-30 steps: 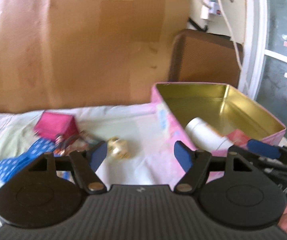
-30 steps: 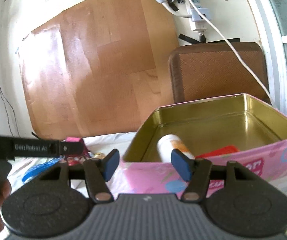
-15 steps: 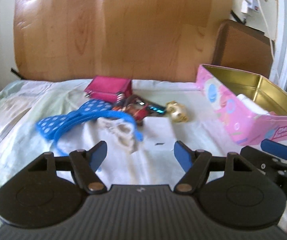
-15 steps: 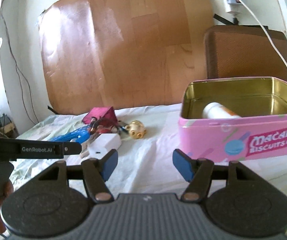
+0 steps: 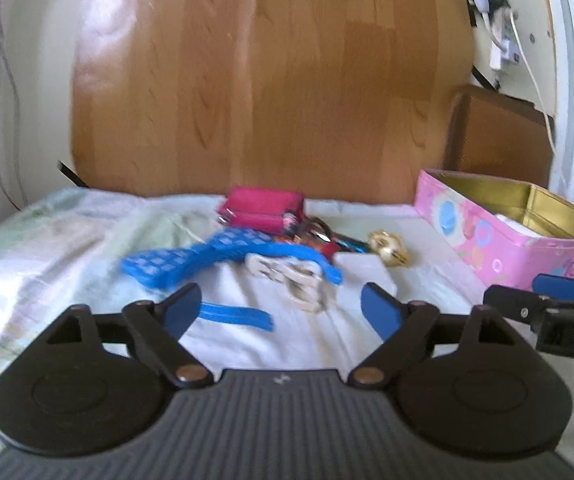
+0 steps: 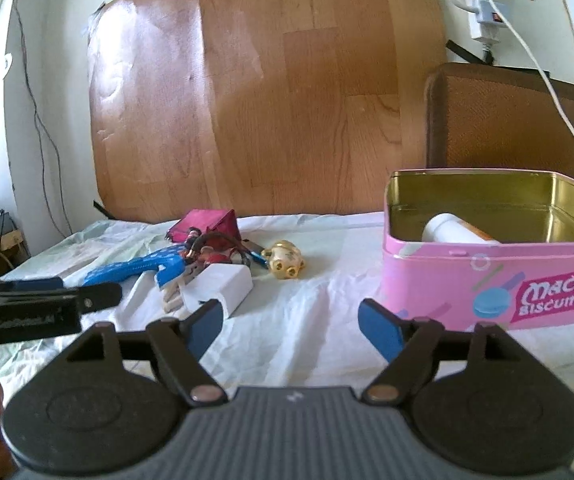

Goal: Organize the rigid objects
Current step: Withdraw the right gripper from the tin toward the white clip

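A heap of small objects lies on the pale cloth: a pink box (image 5: pixel 263 211), a blue dotted strap (image 5: pixel 207 258), a white plug adapter (image 6: pixel 217 286), a cream clip (image 5: pixel 287 276) and a gold trinket (image 6: pixel 285 260). To the right stands the pink biscuit tin (image 6: pixel 499 280) with a white bottle (image 6: pixel 453 230) inside. My left gripper (image 5: pixel 281 312) is short of the heap, its jaws opening with nothing between them. My right gripper (image 6: pixel 291 326) hangs over bare cloth between the heap and the tin, jaws also opening, nothing held.
A wood-grain board (image 6: pixel 255 92) leans against the wall behind the cloth. A brown chair back (image 6: pixel 503 120) stands behind the tin. White cables and a power strip (image 6: pixel 487 16) hang at upper right. Each gripper shows at the edge of the other's view.
Both views have swung left from the tin toward the heap and dropped lower. Both pairs of jaws have spread wider.
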### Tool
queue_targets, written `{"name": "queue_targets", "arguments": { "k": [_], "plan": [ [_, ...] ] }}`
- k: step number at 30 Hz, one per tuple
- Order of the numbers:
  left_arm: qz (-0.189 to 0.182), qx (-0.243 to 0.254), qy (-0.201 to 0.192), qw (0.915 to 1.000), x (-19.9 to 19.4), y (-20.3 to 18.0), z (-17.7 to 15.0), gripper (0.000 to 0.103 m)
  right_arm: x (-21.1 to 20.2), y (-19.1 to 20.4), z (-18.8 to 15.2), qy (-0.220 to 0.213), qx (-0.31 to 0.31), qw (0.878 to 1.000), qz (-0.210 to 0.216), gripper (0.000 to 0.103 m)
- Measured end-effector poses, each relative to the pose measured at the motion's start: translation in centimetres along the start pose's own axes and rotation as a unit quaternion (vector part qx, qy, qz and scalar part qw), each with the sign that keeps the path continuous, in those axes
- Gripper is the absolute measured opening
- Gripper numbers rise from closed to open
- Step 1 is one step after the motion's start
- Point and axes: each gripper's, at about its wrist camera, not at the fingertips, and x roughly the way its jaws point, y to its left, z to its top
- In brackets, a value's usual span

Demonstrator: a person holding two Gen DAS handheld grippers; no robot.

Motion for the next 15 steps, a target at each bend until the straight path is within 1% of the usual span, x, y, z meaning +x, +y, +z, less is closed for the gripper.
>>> {"name": "queue_targets", "arguments": {
  "k": [2,3,4,5,7,9,12,13,15],
  "plan": [
    [-0.003,0.000,-0.019,0.9998,-0.6,0.4,0.1,0.093,0.1,0.3,0.1,-0.001,-0.008,1.000,0.006,0.077],
    [-0.006,-0.001,-0.021,0.9998,-0.9,0.5,0.3,0.095,0.2,0.5,0.1,-0.002,-0.013,1.000,0.010,0.076],
    [-0.012,-0.002,-0.019,0.9997,-0.9,0.7,0.4,0.098,0.4,0.8,0.3,-0.002,-0.020,1.000,0.017,0.075],
    [-0.021,-0.005,-0.013,0.9997,-1.0,0.9,0.6,0.098,0.6,1.0,0.4,0.000,-0.028,0.999,0.024,0.075],
    [-0.030,-0.011,0.001,0.9995,-0.8,1.2,0.9,0.098,1.1,1.6,0.8,0.007,-0.044,0.998,0.037,0.066],
    [-0.022,-0.010,0.005,0.9997,-0.9,1.4,1.1,0.098,1.6,2.3,1.0,0.013,-0.057,0.997,0.051,0.060],
    [-0.003,-0.007,-0.009,0.9999,-1.6,1.6,0.9,0.098,2.3,3.9,1.2,0.020,-0.097,0.993,0.069,0.047],
    [0.004,-0.009,-0.016,0.9998,-1.7,1.9,0.8,0.098,2.6,4.6,1.2,0.024,-0.114,0.990,0.075,0.044],
    [0.021,-0.016,-0.028,0.9993,-2.0,2.4,0.6,0.096,3.1,6.0,1.2,0.026,-0.140,0.986,0.084,0.042]
  ]
}}
